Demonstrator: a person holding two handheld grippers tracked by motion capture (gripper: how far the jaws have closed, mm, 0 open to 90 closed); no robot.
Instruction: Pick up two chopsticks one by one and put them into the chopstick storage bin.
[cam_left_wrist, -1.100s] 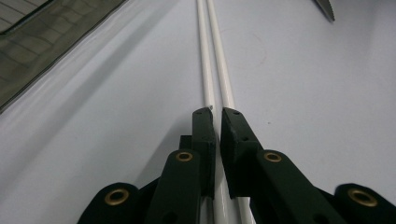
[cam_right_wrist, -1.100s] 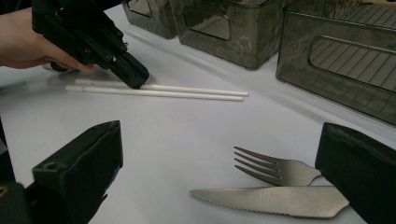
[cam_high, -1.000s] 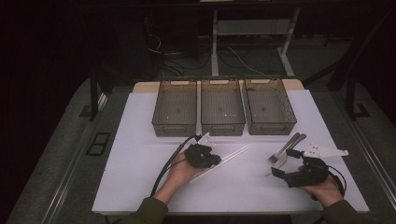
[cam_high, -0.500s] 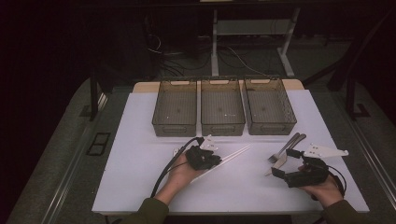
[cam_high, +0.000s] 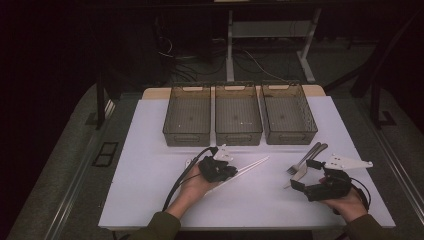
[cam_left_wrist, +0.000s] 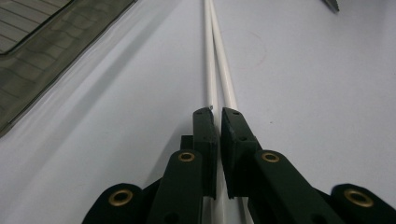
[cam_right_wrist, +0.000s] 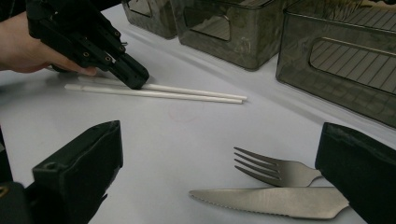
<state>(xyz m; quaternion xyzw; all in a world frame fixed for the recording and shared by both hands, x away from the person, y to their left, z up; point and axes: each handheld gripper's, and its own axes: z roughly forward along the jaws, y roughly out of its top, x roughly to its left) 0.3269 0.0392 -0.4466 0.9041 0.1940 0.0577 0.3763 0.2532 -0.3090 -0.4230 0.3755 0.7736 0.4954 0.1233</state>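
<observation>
My left gripper (cam_left_wrist: 217, 121) lies low on the table (cam_high: 150, 150), its jaws nearly closed around the two white chopsticks (cam_left_wrist: 212, 56), which rest flat in front of the middle bin (cam_high: 238, 114). I judge the grip uncertain: the sticks lie side by side, and the jaws may pinch just one, or squeeze them so they scissor apart and one drops when I lift. My right gripper (cam_right_wrist: 219, 177) hovers with jaws wide open over the fork (cam_right_wrist: 275, 170) and knife (cam_right_wrist: 271, 200), holding nothing. If it drifts down, it could knock them.
</observation>
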